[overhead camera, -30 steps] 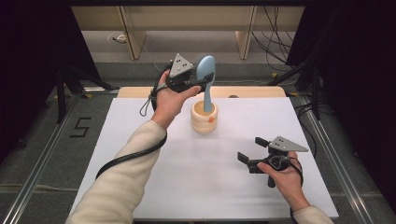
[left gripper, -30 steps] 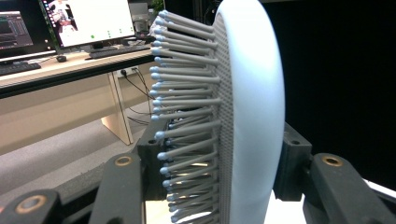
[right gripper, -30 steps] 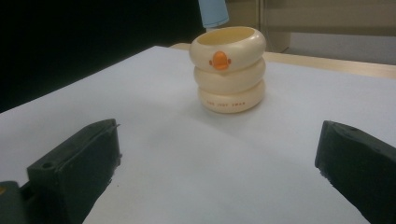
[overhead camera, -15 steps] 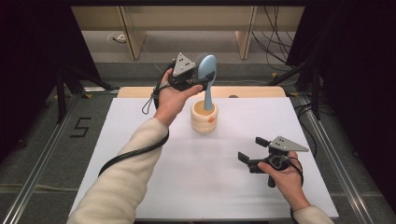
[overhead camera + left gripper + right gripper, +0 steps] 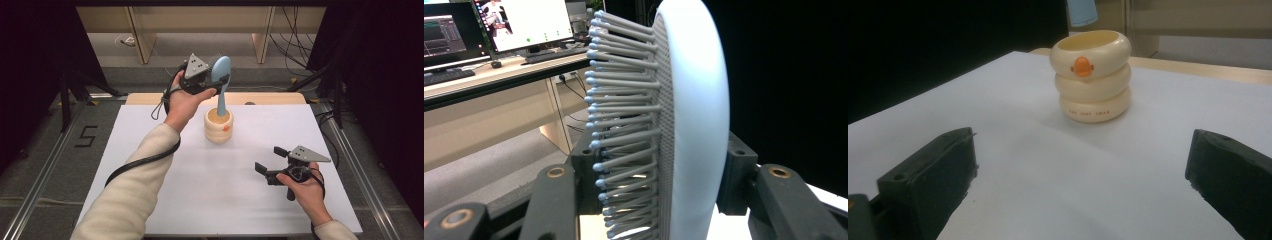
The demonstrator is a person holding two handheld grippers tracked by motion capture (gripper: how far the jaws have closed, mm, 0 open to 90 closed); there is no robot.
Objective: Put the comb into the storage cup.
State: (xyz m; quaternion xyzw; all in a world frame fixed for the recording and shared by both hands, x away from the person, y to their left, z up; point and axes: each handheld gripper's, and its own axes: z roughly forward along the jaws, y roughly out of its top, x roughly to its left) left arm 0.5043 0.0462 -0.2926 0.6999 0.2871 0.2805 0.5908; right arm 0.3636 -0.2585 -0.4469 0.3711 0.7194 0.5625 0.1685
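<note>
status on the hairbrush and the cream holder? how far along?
Done: the left gripper is clamped on the blue hairbrush by its head. In hand: the handle hangs just above the cream holder, tip clear of the rim. Left: lower and release. The right gripper waits open on the table.

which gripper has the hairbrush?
The left gripper, shut on the blue hairbrush head above the cream holder. The right gripper rests open on the table, holding nothing.

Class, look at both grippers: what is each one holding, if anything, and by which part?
The left gripper clamps the blue hairbrush by its head, handle down over the cream holder. The right gripper holds nothing.
</note>
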